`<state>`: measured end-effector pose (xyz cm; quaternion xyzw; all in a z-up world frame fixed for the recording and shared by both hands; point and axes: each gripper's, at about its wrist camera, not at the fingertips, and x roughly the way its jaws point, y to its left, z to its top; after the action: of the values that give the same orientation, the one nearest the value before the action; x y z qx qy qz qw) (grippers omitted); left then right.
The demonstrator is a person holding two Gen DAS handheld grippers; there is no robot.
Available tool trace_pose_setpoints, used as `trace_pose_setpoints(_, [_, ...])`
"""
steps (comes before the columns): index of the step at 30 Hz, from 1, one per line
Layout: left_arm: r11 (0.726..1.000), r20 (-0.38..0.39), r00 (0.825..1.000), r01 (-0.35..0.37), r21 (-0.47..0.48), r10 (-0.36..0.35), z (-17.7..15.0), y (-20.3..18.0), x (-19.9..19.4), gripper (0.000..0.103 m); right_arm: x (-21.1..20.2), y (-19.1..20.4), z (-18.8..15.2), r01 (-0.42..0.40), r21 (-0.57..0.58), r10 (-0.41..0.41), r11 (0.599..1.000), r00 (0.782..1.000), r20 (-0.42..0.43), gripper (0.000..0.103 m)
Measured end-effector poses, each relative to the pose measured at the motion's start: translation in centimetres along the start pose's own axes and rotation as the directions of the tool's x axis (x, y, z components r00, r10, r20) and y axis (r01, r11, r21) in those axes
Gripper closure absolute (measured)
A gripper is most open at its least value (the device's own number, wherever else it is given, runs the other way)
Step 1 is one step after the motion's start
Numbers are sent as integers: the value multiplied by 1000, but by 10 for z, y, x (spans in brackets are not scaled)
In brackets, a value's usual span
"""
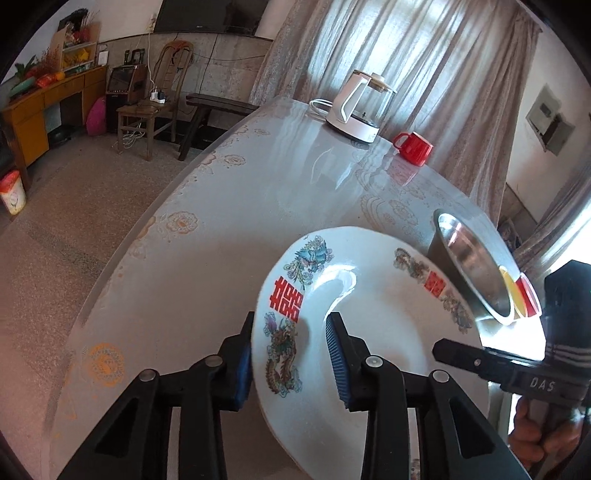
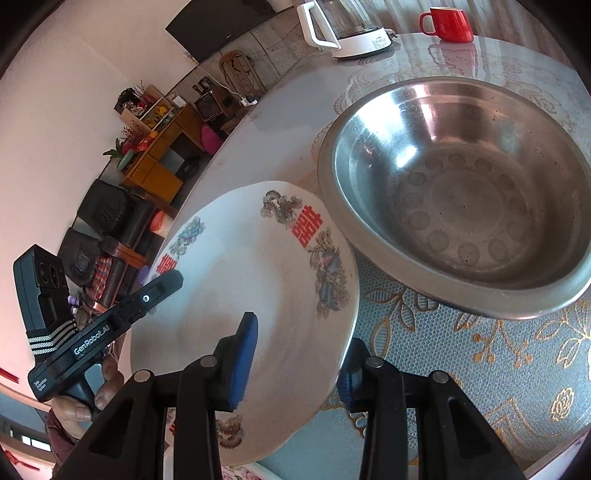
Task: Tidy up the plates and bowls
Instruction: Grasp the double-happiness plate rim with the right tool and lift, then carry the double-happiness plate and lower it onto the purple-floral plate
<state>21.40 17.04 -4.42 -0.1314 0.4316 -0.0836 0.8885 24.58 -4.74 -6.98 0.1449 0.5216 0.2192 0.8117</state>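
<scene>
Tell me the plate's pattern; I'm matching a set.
White plate with red double-happiness characters and dragon-and-phoenix motifs around the rim; clearest in the right wrist view.

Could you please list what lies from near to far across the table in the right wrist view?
Right gripper straddling the rim of the white patterned plate → large stainless steel bowl → white electric kettle with glass jug and red mug at the far edge.

Round counter (image 1: 229, 206) under a glossy floral cover. At the far edge, white-based glass kettle (image 1: 360, 107) with red mug (image 1: 413, 147) just beside it. Nearer, steel bowl (image 2: 461, 214) resting on the patterned cover, close to the counter's edge.
</scene>
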Motion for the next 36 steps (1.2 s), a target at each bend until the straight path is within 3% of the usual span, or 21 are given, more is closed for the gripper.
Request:
trace_pose_setpoints(3, [1000,-7,1000,1,-22,-1,5,2,8,68,1,4,2,31,-30,-31,999,999,-8,65])
trace_pose_setpoints(6, [1000,-12,1000,-2,-21,2,9,-3,11,57,1,7,1,50,-69,-51,996,999,-4,65])
trace_pose_setpoints(10, [999,18,1000,26,-41,-25,4,-1,-2,63,-2,10,-1,86,-94,-86,992,996,4,65])
trace_pose_setpoints(15, [998,61,997,45,-32,-43,-1,4,-20,74,-7,12,-4,69,-120,-68,990,998,17,65])
trace_pose_setpoints(22, [997,50,996,68,20,-69,-15,-5,-20,75,-7,16,-11,49,-136,-46,989,999,28,67])
trace_pose_setpoints(26, [1000,26,999,20,22,-21,-16,-7,-7,75,-3,14,-7,65,-126,-63,990,998,22,67])
trace_pose_setpoints(28, [1000,34,999,27,0,-27,-13,-2,-3,65,0,11,-8,64,-116,-63,991,998,11,67])
trace_pose_setpoints(31, [999,38,999,29,-18,-29,-4,0,2,62,1,8,-7,64,-117,-63,991,998,9,71])
trace_pose_setpoints(33, [1000,40,999,29,-9,-28,-2,-2,2,63,1,8,-7,68,-121,-67,990,998,11,71])
trace_pose_setpoints(36, [998,59,997,58,3,-59,-7,-2,-6,73,-3,11,-9,70,-135,-67,988,997,26,72])
